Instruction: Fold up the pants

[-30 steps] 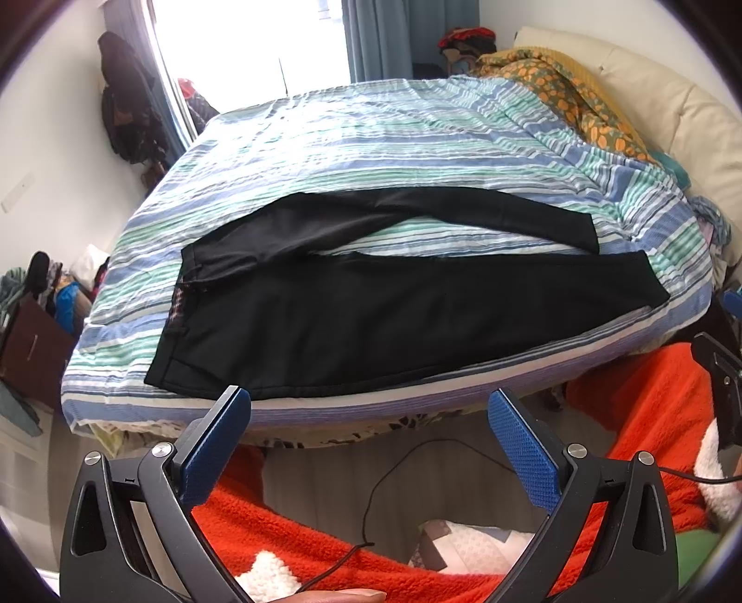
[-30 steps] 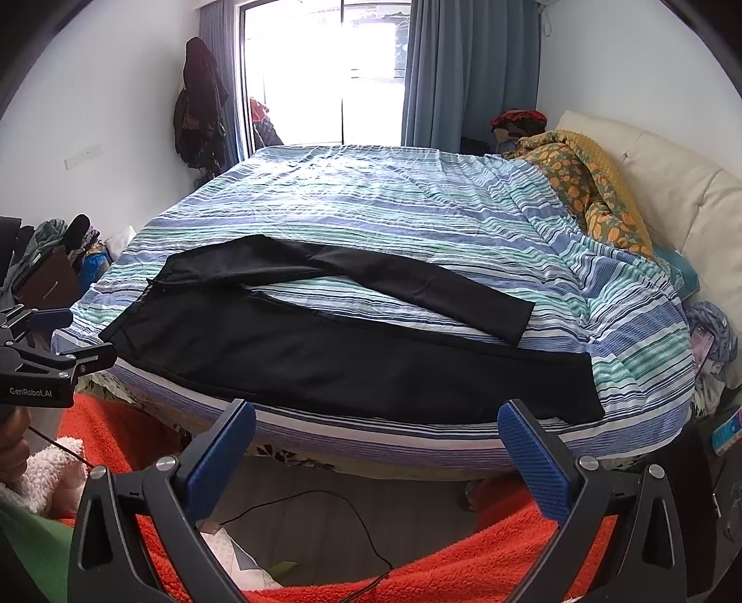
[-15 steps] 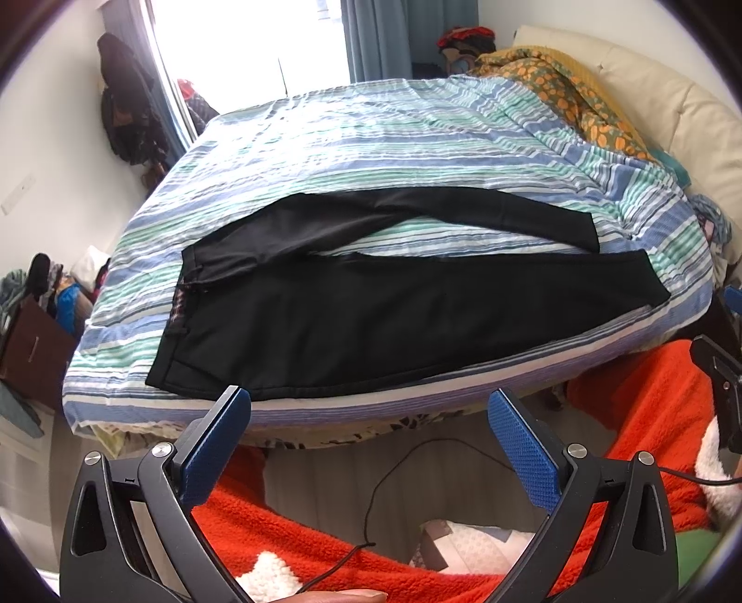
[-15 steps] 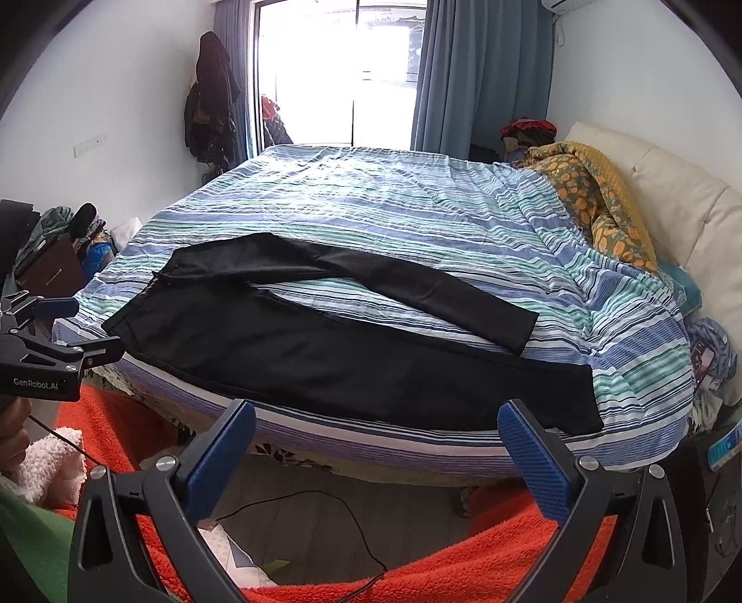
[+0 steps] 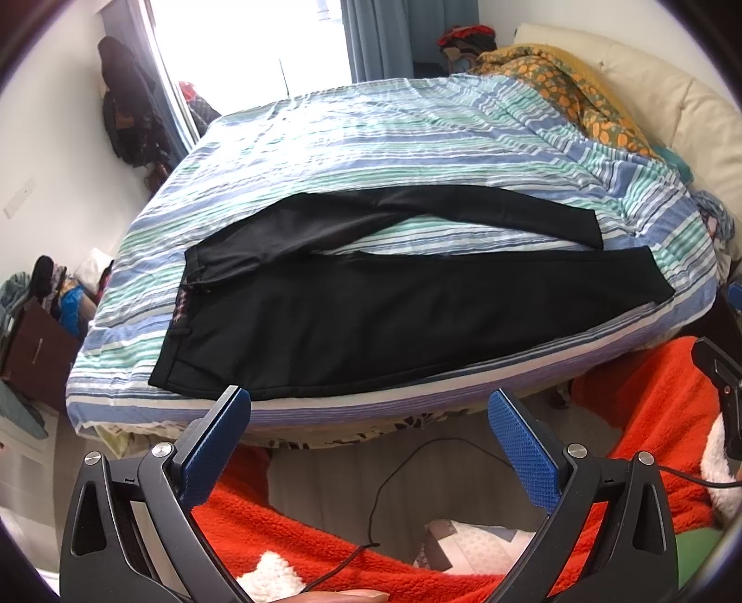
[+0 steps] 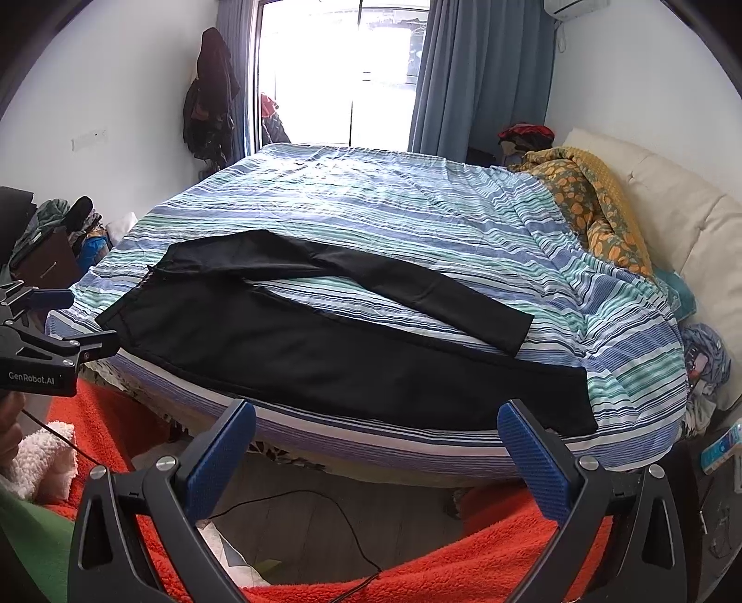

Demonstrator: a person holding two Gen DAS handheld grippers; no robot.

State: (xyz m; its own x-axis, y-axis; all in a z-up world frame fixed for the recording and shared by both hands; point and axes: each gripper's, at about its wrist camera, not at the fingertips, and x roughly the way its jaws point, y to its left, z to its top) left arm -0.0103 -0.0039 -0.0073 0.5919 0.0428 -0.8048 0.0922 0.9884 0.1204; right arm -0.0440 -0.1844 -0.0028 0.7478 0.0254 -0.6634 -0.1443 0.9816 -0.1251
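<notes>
Pants: black pants [image 5: 399, 315] spread flat on the striped bedspread [image 5: 417, 134] near the bed's front edge; waistband to the left, hems to the right; the two legs splayed apart in a narrow V, a wedge of bedspread showing between them; near leg broad and running along the mattress edge, far leg slimmer and angled away.

Left gripper: left gripper [image 5: 368, 408] held before the bed, clear of the cloth; blue-padded fingers [image 5: 218, 445] spread wide with nothing between them; floor and a black cable [image 5: 403, 468] visible through the gap.

Right gripper: right gripper [image 6: 375, 420] likewise short of the mattress edge; fingers [image 6: 533, 459] wide apart and empty, not touching the pants.

Left wrist view only: patterned inner lining at the waistband [image 5: 182, 306]; a white patterned bag or packet [image 5: 473, 542] on the floor, what it is cannot be told; the tip of the right gripper at the far right edge.

Right wrist view only: the left gripper seen from the side [image 6: 41, 343], lettered body, level with the waistband corner but off the bed; air-conditioner [image 6: 575, 5] on the wall; both blue curtains [image 6: 482, 79] and the full window.

Both views: orange fleece garment [image 6: 463, 566] along the bottom; yellow-orange quilt [image 6: 598, 208] bunched against the cream headboard [image 6: 686, 232]; dark clothes hanging [image 6: 208, 97] on the left wall.
</notes>
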